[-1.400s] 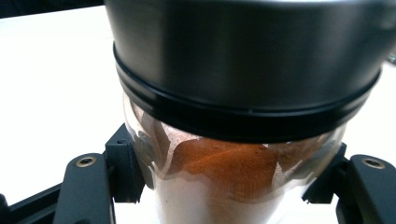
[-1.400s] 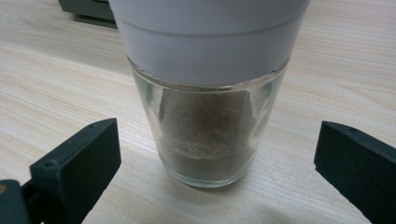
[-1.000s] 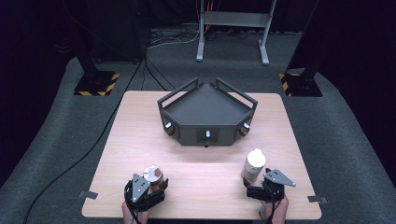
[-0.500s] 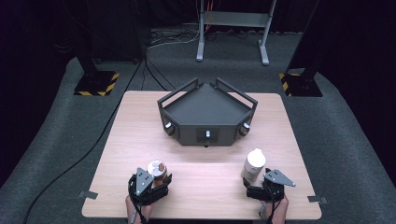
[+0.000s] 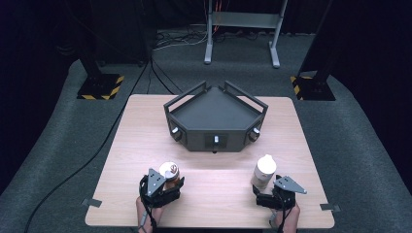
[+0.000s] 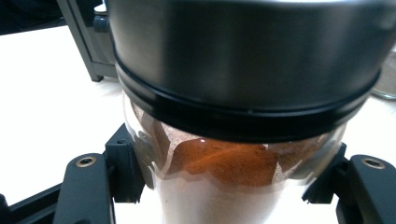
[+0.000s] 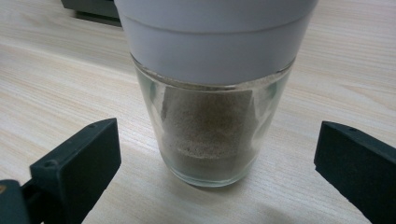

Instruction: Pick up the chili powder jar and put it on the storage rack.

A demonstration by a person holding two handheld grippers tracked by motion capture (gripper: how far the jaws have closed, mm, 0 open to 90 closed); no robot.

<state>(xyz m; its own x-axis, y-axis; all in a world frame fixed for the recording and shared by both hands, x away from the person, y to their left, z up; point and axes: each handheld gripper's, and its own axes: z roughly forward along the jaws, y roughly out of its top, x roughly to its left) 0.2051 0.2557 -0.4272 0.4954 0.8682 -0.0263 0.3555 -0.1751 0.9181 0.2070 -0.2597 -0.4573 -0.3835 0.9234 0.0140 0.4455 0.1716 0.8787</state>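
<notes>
A glass jar (image 5: 169,171) with a metal lid and red-brown powder sits between the jaws of my left gripper (image 5: 166,183) at the table's near left. In the left gripper view the jar (image 6: 233,158) is pressed on both sides by the black jaws of that gripper (image 6: 224,186), which is shut on it. At the near right a glass jar (image 5: 264,171) with a white lid stands on the table. In the right gripper view this jar (image 7: 210,126) holds pale beige powder, and my right gripper (image 7: 215,163) is open, its jaws well clear on either side.
A dark grey wedge-shaped box (image 5: 214,119) with raised rails and front knobs sits at the middle back of the wooden table (image 5: 136,141). Stand legs and cables lie on the dark floor beyond.
My left gripper has shifted slightly forward and to the right with the metal-lidded jar in it. The right gripper and the white-lidded jar stay where they were.
</notes>
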